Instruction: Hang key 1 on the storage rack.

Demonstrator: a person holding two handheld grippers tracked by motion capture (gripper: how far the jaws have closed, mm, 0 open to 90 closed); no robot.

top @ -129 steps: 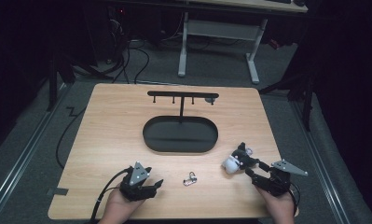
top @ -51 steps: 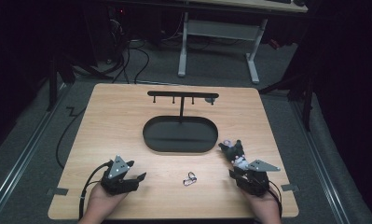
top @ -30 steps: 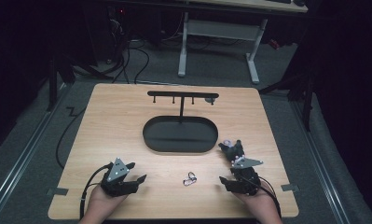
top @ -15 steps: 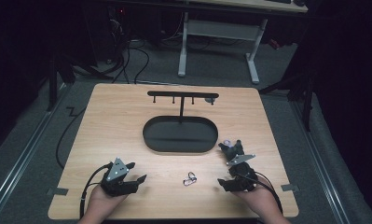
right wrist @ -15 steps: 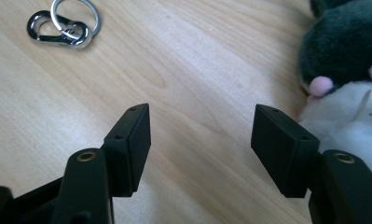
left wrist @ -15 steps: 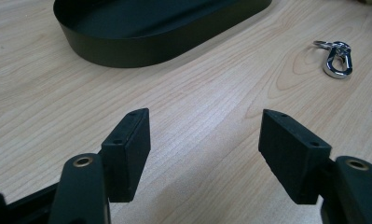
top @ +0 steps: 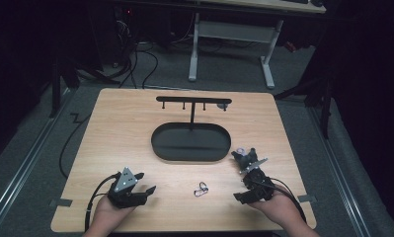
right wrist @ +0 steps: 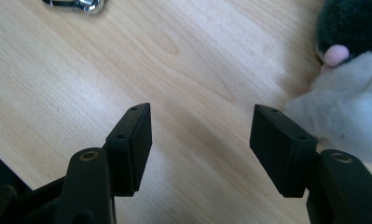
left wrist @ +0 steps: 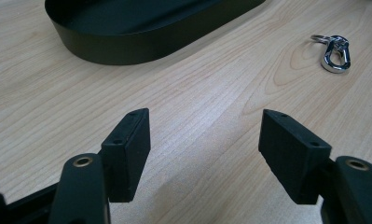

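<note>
Judging from how things lie, the work has hardly started: nothing hangs on the black stand [top: 193,102], whose pegs are bare except for a small blurred shape at the end on the right tongs' side, and its oval black tray [top: 190,143] holds nothing. That stand rises well ahead of both tongs, on the far half of the desk [top: 115,123]. Next in size, the plush toy [right wrist: 347,93], dark and white with a pink spot, lies on the wood just beside the right tongs [right wrist: 200,144], off past their right-hand jaw and outside the gap. Those tongs are wide and hold nothing, with only bare wood between the jaws. The left tongs [left wrist: 204,154] also stand wide and empty, low over the wood near the person's edge. Smallest, the silver key-ring clip [left wrist: 335,51] lies flat between the two tongs, ahead of the left pair and apart from both. What is left, I would guess, is every step: gripping the clip or the toy, lifting it, and hanging it on a peg.
</note>
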